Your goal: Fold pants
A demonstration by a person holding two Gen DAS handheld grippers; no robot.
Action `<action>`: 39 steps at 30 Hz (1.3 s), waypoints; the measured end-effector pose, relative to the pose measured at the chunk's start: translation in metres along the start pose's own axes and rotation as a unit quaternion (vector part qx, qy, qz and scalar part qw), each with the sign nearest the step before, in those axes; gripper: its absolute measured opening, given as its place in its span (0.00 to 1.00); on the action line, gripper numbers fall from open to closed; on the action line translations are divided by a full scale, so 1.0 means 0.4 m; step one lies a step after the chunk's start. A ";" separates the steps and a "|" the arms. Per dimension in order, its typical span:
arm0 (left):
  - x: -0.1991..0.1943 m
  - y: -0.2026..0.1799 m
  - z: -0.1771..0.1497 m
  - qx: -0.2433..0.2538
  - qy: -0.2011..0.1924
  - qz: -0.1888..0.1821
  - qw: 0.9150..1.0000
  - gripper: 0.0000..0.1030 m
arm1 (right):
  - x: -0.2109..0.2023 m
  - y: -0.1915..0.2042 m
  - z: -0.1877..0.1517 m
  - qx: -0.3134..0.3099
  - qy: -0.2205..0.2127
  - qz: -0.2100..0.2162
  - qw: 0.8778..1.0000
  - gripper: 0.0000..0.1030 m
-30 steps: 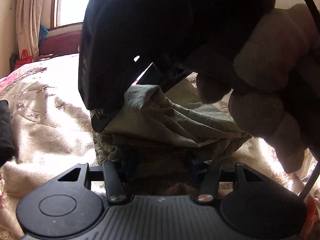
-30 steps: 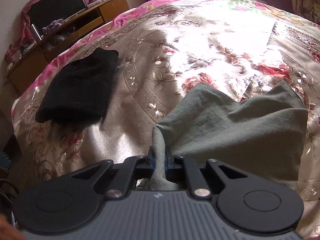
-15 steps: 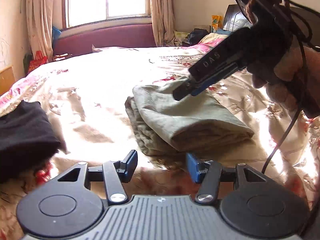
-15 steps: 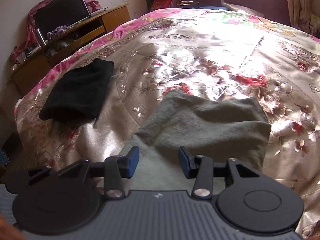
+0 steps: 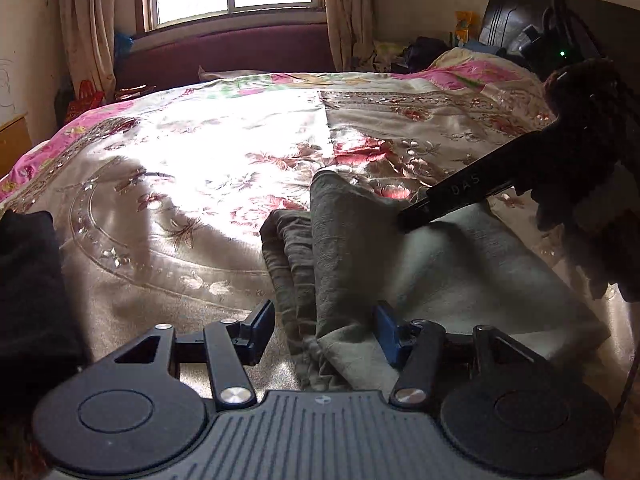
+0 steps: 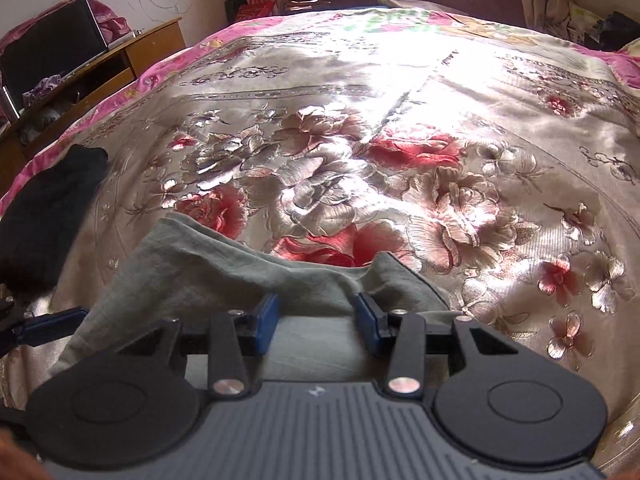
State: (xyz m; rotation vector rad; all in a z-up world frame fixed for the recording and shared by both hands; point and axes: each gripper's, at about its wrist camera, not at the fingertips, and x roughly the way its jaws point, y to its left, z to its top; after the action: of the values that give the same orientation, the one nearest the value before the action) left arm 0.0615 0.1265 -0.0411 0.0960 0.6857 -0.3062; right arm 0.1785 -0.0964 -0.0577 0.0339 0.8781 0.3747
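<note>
The grey-green pants [image 5: 440,264] lie folded on the flowered bedspread [image 5: 192,168], with stacked folds along their left side. My left gripper [image 5: 324,328] stands open at the near left edge of the stack, with the layered edge between its fingers and no pad pressing. My right gripper [image 6: 316,320] is low over the pants [image 6: 208,272]. Its jaws are closing, with flat cloth between the blue pads, which do not pinch it. In the left wrist view the right gripper [image 5: 412,216] touches the top of the pants, held by a hand [image 5: 592,200].
A folded black garment [image 5: 28,280] lies on the bed to the left, also in the right wrist view [image 6: 44,208]. A wooden desk [image 6: 132,56] stands beyond the bed's left side. A maroon bench [image 5: 224,52] sits under the window. Clutter crowds the far right corner.
The right gripper let go of the pants corner it held and moved forward, low over the folded stack. The left gripper drew back, then closed in on the stack's near edge.
</note>
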 end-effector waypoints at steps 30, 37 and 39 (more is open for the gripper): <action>0.000 0.004 0.022 -0.006 0.031 0.016 0.999 0.73 | -0.183 -0.117 -0.210 0.117 0.002 0.057 0.991 0.49; 0.040 0.049 0.021 -0.071 0.059 -0.043 0.995 0.78 | -0.116 -0.139 -0.198 0.182 0.000 0.143 0.973 0.51; 0.061 0.041 0.026 -0.081 0.060 -0.046 0.994 0.79 | -0.104 -0.141 -0.190 0.196 -0.003 0.156 0.968 0.51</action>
State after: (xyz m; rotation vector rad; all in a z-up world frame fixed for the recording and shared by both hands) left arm 0.0905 0.1343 -0.0488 -0.0722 0.8323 -0.3333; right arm 0.1143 -0.1722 -0.0859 0.5439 0.9314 0.4878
